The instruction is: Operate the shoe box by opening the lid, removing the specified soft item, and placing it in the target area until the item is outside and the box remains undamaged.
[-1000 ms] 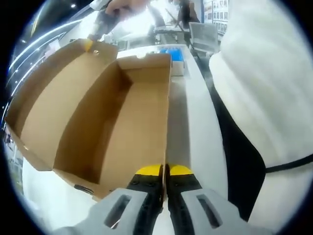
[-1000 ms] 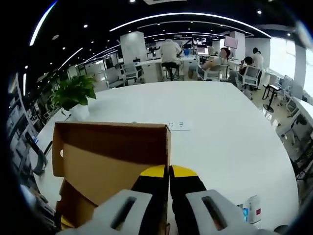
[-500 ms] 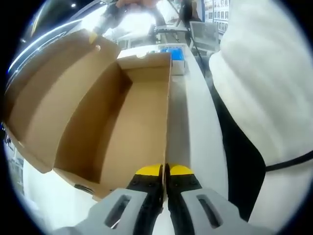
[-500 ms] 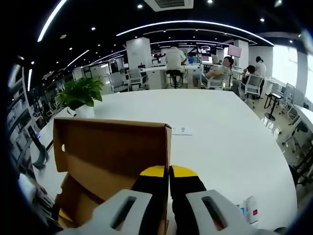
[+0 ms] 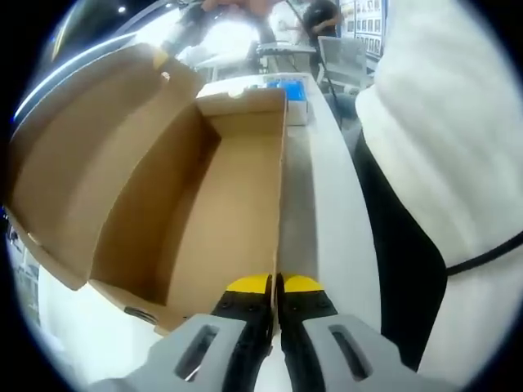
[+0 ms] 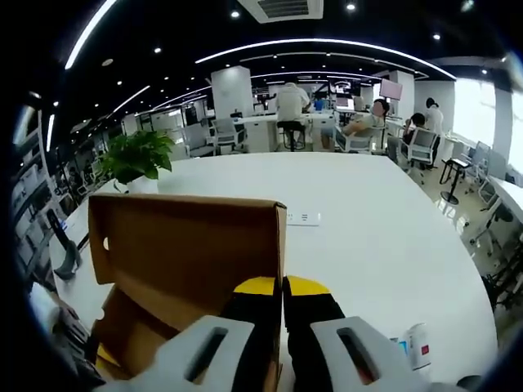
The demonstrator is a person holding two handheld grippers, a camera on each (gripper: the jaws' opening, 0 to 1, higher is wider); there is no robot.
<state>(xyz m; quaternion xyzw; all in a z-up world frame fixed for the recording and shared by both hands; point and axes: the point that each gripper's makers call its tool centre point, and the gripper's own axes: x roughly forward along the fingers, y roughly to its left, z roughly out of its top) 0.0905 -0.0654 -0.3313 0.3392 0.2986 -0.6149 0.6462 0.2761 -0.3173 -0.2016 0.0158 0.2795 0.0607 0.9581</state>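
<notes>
Lid (image 5: 73, 155) up a touch more than a second ago — in the left gripper view it stands steeper and its flap fills more of the left side, and the right gripper (image 5: 176, 41) at its far corner has risen with it. Box (image 5: 216, 212) sits open on the white table (image 5: 323, 220), its floor bare cardboard as far as this view reaches; no soft item to be seen inside, so either it lies under the lid's shadow or it is hidden from here, I cannot tell which. Left gripper (image 5: 273, 284) rests at the near end wall of the box, its yellow-tipped jaws pressed together with nothing visible between them. In the right gripper view the right gripper's jaws are closed tight too, right at the lid's edge — it looks like they pinch the cardboard, though the contact itself is hidden. A plant (image 6: 135, 155) stands beyond on the table, a power strip (image 6: 302, 218) past the lid. So: opening looks nearly done, box unharmed; finding, lifting out and placing the item are all left.
</notes>
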